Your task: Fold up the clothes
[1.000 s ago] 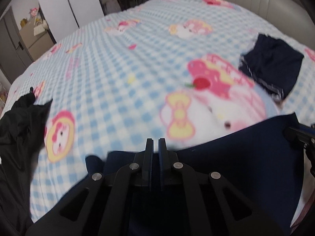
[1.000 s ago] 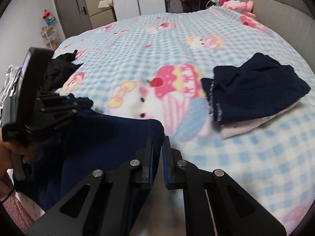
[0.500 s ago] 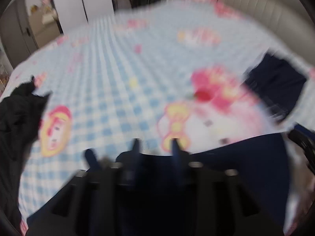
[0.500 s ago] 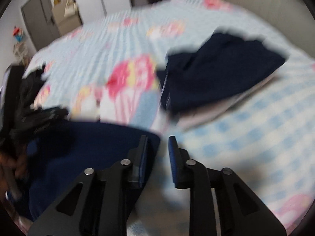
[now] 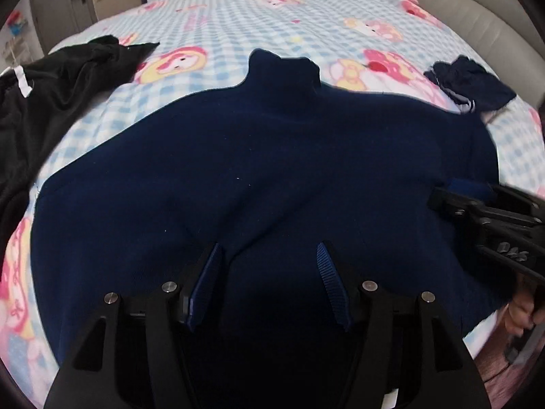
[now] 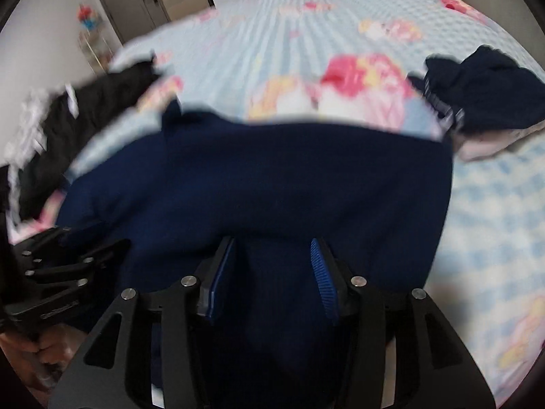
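Observation:
A navy fleece top (image 5: 272, 170) lies spread flat on the bed, its high collar pointing away from me. My left gripper (image 5: 269, 248) hangs over the near hem, jaws opening, with fabric below but nothing pressed between the blue pads. My right gripper (image 6: 272, 243) is over the same navy top (image 6: 272, 177) at its right side, jaws also opening, pads apart and not pressing the cloth. The right gripper shows at the right edge of the left wrist view (image 5: 483, 211), the left one at the left edge of the right wrist view (image 6: 68, 266).
The bed carries a light blue checked blanket (image 5: 238, 24) with pink cartoon prints. A black garment (image 5: 58, 85) lies crumpled at the left. A folded navy piece (image 5: 470, 85) sits on a pale one at the right. A padded headboard (image 5: 477, 10) bounds the far side.
Both grippers, shut a second ago on the navy top's edge, have let go and spread their jaws. The top now lies laid out across the bed in front of them.

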Motion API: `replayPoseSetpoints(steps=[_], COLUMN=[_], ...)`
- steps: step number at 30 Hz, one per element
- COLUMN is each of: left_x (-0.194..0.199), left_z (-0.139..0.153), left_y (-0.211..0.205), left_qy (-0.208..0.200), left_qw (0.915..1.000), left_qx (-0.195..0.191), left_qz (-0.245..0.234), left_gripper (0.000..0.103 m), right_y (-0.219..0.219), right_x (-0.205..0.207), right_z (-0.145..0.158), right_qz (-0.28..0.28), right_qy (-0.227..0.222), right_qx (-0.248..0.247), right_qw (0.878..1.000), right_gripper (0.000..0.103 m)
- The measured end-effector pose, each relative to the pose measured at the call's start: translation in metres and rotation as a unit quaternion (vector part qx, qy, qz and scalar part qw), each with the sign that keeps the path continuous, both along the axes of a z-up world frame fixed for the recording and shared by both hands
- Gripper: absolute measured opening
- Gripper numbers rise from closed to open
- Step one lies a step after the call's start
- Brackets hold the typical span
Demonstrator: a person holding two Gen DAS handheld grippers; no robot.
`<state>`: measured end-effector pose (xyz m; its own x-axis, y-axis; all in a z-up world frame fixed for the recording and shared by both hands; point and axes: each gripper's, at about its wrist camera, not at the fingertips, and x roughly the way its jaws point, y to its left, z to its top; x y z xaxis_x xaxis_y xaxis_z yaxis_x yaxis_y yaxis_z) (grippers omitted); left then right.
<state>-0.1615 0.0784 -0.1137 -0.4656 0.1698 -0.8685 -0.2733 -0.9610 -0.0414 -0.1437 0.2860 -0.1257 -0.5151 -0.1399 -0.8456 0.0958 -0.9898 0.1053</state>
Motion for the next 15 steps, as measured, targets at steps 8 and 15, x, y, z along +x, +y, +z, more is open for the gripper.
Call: replayPoseSetpoints(steps=[8, 15], left_x=[0.024, 0.034], left_z=[0.037, -0.001], left_y=[-0.023, -0.052], left_qy=[0.062, 0.001], left_qw=[0.9977, 0.999], left_qx=[0.006, -0.002], left_qz=[0.025, 0.044], left_gripper=[0.06, 0.063], right_y=[-0.005, -0.026], right_x=[0.035, 0.048], right_z=[0.038, 0.03], right_qz=[0.013, 0.034], right_qy=[0.103, 0.066], right_qx=[0.027, 0.025], right_qw=[0.994, 0.997], right_gripper=[0.053, 0.058])
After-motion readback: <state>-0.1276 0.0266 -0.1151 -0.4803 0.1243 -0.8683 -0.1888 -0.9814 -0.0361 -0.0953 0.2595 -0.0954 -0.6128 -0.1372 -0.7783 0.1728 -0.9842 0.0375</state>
